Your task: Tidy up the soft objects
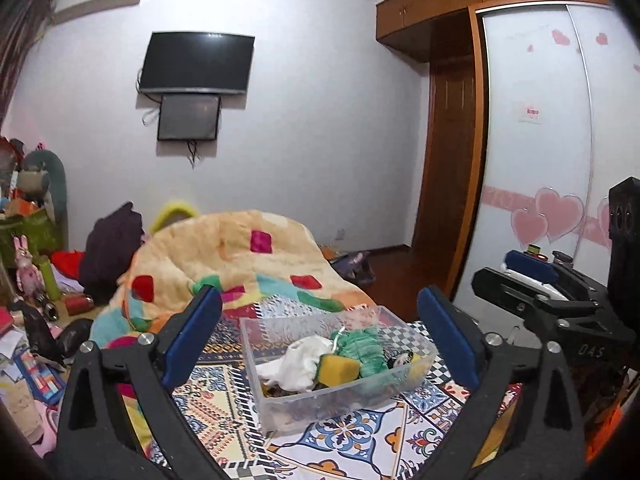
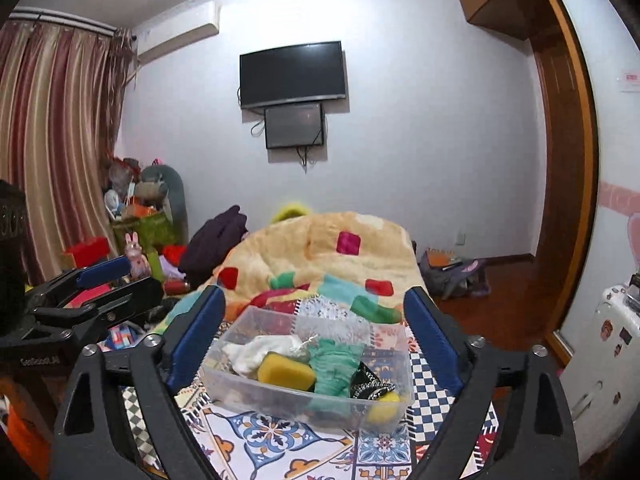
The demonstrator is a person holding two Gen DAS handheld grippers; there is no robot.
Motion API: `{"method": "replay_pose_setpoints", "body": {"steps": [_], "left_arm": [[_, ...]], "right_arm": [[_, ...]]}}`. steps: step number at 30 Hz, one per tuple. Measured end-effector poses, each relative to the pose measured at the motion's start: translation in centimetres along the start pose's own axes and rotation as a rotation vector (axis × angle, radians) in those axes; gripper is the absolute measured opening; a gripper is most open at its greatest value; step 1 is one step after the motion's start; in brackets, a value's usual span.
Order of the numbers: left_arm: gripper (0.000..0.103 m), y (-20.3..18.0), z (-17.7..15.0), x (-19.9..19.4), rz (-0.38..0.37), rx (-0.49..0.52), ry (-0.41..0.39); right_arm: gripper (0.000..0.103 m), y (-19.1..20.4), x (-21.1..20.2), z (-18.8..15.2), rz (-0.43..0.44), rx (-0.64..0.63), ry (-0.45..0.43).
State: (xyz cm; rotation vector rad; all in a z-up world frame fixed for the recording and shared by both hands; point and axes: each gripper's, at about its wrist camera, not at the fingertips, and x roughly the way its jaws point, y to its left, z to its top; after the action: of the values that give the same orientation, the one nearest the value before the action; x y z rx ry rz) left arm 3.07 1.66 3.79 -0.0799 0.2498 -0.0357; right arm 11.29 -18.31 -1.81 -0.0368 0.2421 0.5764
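Observation:
A clear plastic bin [image 1: 280, 404] [image 2: 224, 376] sits on a patterned bedspread. In it lie a white cloth [image 1: 300, 364] [image 2: 252, 354], a yellow sponge [image 1: 338, 370] [image 2: 286, 372], a green knitted cloth [image 1: 366, 350] [image 2: 334, 368], a black patterned item [image 2: 370, 384] and a second yellow piece [image 2: 384, 406]. My left gripper [image 1: 320, 344] is open and empty, held above the bin. My right gripper [image 2: 316, 340] is open and empty above the bin too. Each gripper shows at the edge of the other's view: the right one [image 1: 532, 280], the left one [image 2: 104, 280].
A rumpled cream blanket with coloured squares [image 1: 240, 264] [image 2: 320, 256] lies behind the bin. Clutter and toys [image 1: 36, 260] pile at the left. A wardrobe with sliding doors [image 1: 540, 140] stands right. A white suitcase [image 2: 604, 380] stands at the right.

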Motion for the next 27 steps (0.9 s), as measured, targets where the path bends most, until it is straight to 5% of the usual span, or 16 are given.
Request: {"method": "replay_pose_setpoints", "body": {"steps": [3, 27], "left_arm": [[0.101, -0.3, -0.2, -0.3, 0.018, 0.011, -0.008], [0.103, -1.3, -0.7, -0.4, 0.025, 0.04, -0.004]], "right_arm": [[0.103, 0.1, -0.2, -0.1, -0.004, 0.005, -0.023], [0.103, 0.6, -1.6, -0.6, -0.009, -0.012, -0.055]]}}
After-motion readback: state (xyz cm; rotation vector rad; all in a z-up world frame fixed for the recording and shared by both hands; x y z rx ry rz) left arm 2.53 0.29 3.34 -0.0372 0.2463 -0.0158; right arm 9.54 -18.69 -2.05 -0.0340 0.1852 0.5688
